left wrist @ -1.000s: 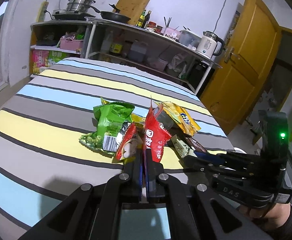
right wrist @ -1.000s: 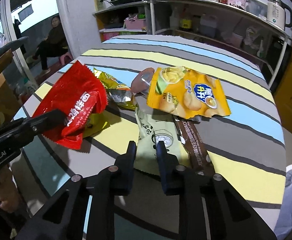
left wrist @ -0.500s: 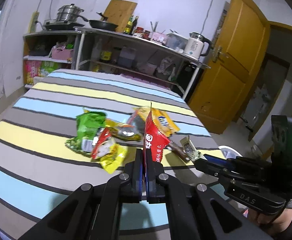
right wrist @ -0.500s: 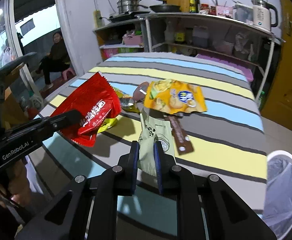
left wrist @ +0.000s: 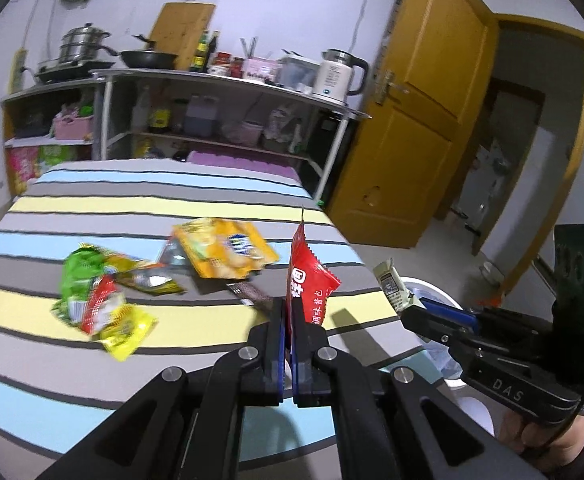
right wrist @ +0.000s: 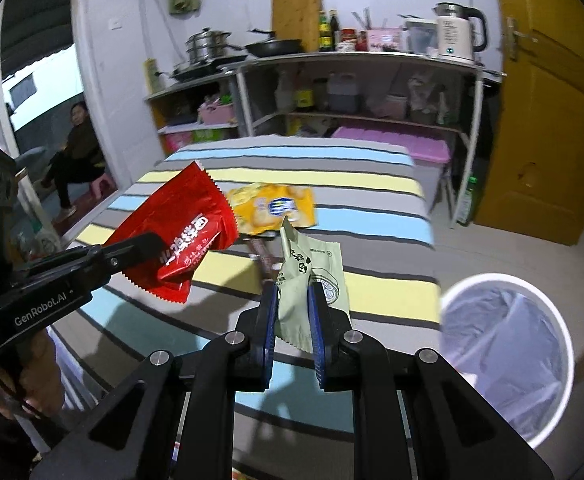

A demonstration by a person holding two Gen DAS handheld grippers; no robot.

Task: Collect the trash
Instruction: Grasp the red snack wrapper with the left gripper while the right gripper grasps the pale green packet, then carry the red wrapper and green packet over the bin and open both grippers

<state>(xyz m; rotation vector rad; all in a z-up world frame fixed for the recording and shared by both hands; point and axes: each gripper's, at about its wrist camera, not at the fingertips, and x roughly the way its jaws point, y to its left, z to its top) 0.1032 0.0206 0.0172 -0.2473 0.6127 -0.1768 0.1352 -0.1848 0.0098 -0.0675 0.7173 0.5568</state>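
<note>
- Gripping a red snack wrapper (left wrist: pixel 310 288) upright above the striped bench (left wrist: pixel 92 208), the left gripper (left wrist: pixel 288 320) has its fingers clenched tight on the packet's lower edge.
- Alongside it, the right gripper (right wrist: pixel 294 312) pinches a pale green wrapper (right wrist: pixel 304 276), fingers closed on the crumpled foil; they have just been closing on it.
- Both packets ride clear of the bench, neither yet over the white lined bin (right wrist: pixel 504 356) that stands on the floor just beyond the bench's right edge.
- Nothing shows plainly inside the bin.
- Left on the cloth: an orange chip bag (left wrist: pixel 224 248), a brown bar wrapper (left wrist: pixel 250 292), a green packet (left wrist: pixel 80 276) and yellow-and-red scraps (left wrist: pixel 120 320), so most of the collecting looks ahead.
</note>
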